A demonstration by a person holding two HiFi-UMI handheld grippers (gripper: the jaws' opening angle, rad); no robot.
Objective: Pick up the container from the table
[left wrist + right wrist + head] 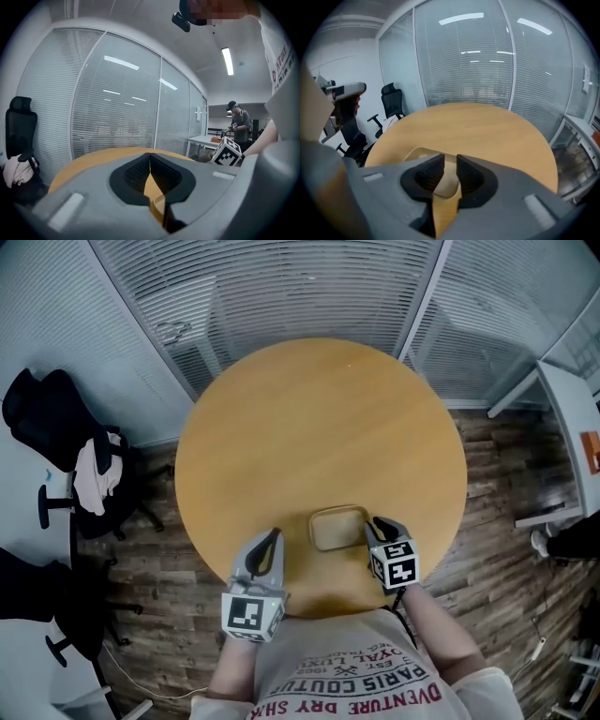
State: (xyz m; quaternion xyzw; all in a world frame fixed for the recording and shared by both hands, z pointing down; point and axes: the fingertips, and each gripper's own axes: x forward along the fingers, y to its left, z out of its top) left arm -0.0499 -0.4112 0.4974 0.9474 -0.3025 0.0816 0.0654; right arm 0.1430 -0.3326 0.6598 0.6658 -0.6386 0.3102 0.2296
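A shallow tan container (337, 526) with rounded corners rests on the round wooden table (319, 427), close to the near edge. My right gripper (377, 524) is at its right side. In the right gripper view the jaws (450, 161) stand narrowly apart with the container's wall (446, 180) between the pads, and the rest of the container (415, 154) spreads to the left. My left gripper (274, 536) hovers over the table a little left of the container, apart from it. Its tips (150, 157) meet, holding nothing.
Black office chairs (66, 456), one with clothes draped on it, stand left of the table. A glass wall with blinds (281, 287) runs behind it. A white desk (572, 427) is at the right. A person (240, 123) stands far off in the left gripper view.
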